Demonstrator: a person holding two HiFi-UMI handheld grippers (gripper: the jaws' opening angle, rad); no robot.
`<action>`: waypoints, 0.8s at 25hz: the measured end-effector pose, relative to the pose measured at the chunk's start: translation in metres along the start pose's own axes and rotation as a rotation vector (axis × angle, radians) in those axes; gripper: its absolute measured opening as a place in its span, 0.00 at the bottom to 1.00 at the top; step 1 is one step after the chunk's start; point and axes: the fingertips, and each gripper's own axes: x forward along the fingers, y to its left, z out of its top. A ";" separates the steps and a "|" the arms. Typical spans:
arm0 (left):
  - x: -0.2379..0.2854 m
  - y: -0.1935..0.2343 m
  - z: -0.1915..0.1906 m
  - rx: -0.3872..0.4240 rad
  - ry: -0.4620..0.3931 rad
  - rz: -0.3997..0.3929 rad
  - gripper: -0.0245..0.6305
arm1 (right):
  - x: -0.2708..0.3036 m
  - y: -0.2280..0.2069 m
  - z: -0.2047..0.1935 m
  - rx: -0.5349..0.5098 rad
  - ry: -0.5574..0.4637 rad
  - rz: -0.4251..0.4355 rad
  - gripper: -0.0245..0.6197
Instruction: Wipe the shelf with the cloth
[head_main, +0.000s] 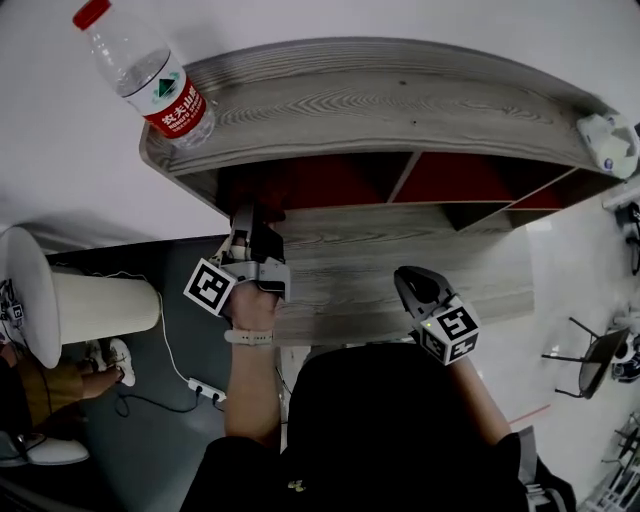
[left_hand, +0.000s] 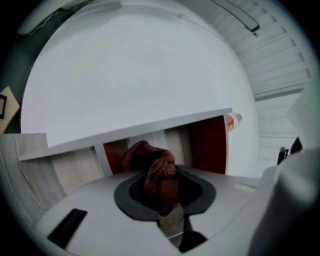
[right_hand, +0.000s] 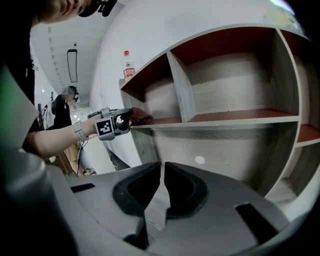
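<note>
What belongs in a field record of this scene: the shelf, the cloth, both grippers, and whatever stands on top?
shelf: grey wood grain, red back panels, open compartments
cloth: dark red, bunched, at the left end of an inner board
left gripper: shut on the cloth
right gripper: jaws together, empty, held back from the shelf
bottle: clear, red cap and label, upright at the left end of the shelf top

Shelf (right_hand: 220, 119) compartments open-fronted; divider (right_hand: 181, 90) between; bottle (head_main: 142, 72) atop.
</note>
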 end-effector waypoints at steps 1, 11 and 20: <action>-0.003 0.001 0.007 0.008 -0.015 0.004 0.16 | 0.003 0.003 0.001 -0.004 0.001 0.008 0.07; -0.012 0.003 0.036 0.041 -0.044 0.024 0.16 | 0.027 0.016 0.011 -0.037 0.008 0.066 0.07; -0.006 -0.049 0.051 0.082 -0.064 -0.076 0.16 | 0.037 0.018 0.019 -0.054 0.003 0.101 0.07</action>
